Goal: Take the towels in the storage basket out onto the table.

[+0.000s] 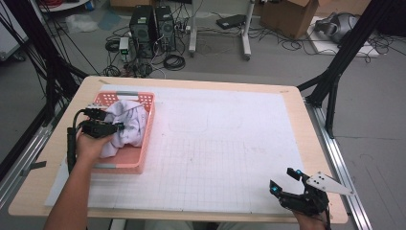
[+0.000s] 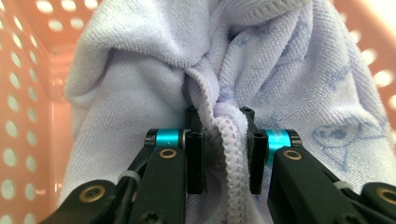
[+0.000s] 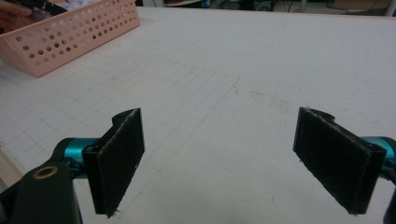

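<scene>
A pale lilac towel (image 1: 125,122) lies bunched in a pink perforated basket (image 1: 147,129) at the table's left. My left gripper (image 1: 114,120) reaches into the basket and is shut on a fold of the towel (image 2: 140,93); the left gripper view has a hemmed ridge of cloth pinched between the jaws at the left gripper (image 2: 223,154). At the table's front right corner my right gripper (image 1: 286,179) is held wide open. Between its pads (image 3: 119,158) lies only bare mat, around the right gripper (image 3: 224,163).
A white gridded mat (image 1: 225,143) covers most of the wooden table (image 1: 316,143). The basket (image 3: 65,32) sits far left in the right gripper view. Beyond the table are computer towers (image 1: 152,26), cables, a cardboard box (image 1: 289,17) and black frame struts (image 1: 335,76).
</scene>
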